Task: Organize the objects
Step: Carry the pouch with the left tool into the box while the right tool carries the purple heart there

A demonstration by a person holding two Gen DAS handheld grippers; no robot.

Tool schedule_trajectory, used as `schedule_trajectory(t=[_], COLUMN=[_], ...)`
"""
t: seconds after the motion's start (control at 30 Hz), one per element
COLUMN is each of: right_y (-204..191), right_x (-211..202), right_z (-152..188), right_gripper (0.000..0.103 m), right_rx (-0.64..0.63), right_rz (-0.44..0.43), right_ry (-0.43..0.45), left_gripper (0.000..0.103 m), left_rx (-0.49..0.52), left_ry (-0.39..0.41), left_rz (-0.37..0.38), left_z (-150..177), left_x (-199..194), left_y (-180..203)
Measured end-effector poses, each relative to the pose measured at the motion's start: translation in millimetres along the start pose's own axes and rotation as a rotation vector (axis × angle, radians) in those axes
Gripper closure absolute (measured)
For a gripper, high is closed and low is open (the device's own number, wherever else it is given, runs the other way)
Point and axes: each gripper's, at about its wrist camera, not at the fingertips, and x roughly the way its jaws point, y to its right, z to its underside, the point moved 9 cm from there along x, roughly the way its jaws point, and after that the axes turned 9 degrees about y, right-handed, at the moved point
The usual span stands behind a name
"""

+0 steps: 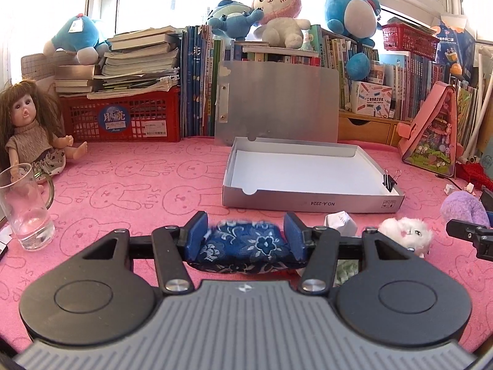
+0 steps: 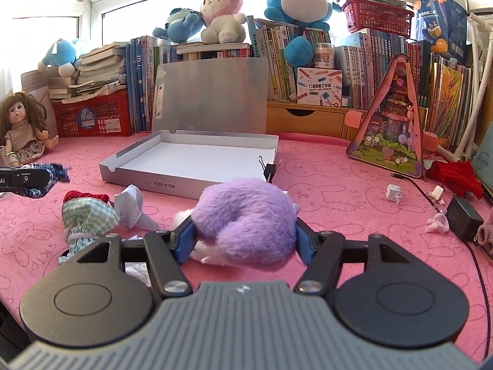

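My left gripper (image 1: 243, 236) is clamping a blue floral pouch (image 1: 246, 246) while my right gripper (image 2: 245, 240) is squeezing a purple plush toy (image 2: 246, 215) near the open silver box (image 2: 135, 171).

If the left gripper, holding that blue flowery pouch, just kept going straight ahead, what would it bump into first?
Probably the open silver box: its near wall lies straight ahead of the left gripper and its blue pouch, with only pink cloth between. Depth is unclear.

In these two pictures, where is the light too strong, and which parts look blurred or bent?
Left wrist view: the window is blown out white, the far edge of the blue floral pouch in the left claw is smeared, and the bookshelf line bows. Right wrist view: the window glares too; the purple plush toy looks sharp.
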Motion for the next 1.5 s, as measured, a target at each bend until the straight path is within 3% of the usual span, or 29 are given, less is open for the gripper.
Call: schedule_trajectory(t=[0.17, 0.33, 0.4, 0.47, 0.57, 0.83, 0.9, 0.93, 1.07, 1.5], right_y=[6.6, 9.5, 9.0, 8.2, 5.9, -3.0, -4.7, -5.2, -7.3, -0.9], right_x=[8.7, 12.3, 13.7, 15.6, 18.1, 20.9, 20.3, 20.1, 19.5, 24.4], right_z=[-12.0, -7.6, -1.6, 3.6, 9.0, 14.4, 15.1, 15.5, 17.4, 11.4], right_gripper=[0.036, 0.036, 0.036, 0.036, 0.036, 0.036, 0.035, 0.035, 0.035, 0.036], right_rx=[0.013, 0.033, 0.03, 0.024, 0.022, 0.02, 0.014, 0.014, 0.009, 0.057], right_rz=[0.003, 0.003, 0.0, 0.002, -0.003, -0.019, -0.02, -0.022, -0.028, -0.022], right_ry=[0.002, -0.006, -0.019, -0.03, -0.041, -0.054, -0.054, -0.055, -0.059, -0.064], left_gripper=[0.052, 0.051, 0.046, 0.03, 0.023, 0.019, 0.018, 0.019, 0.049, 0.051], left_rx=[0.004, -0.005, -0.031, -0.057, -0.039, -0.03, 0.002, 0.024, 0.019, -0.039], left_ry=[0.0, -0.051, -0.087, -0.108, -0.121, -0.186, -0.171, -0.168, -0.157, -0.092], left_rz=[0.005, 0.016, 0.021, 0.024, 0.012, -0.029, -0.037, -0.04, -0.014, 0.002], left_z=[-9.0, 20.1, 36.4, 47.7, 61.4, 89.6, 92.3, 93.0, 88.2, 38.9], left_x=[12.9, 14.7, 11.2, 6.6, 2.6, 23.1, 25.6, 26.1, 21.5, 21.0], left_y=[0.9, -5.5, -10.9, -15.2, -16.4, -8.1, -5.0, -2.1, 3.8, -3.9])
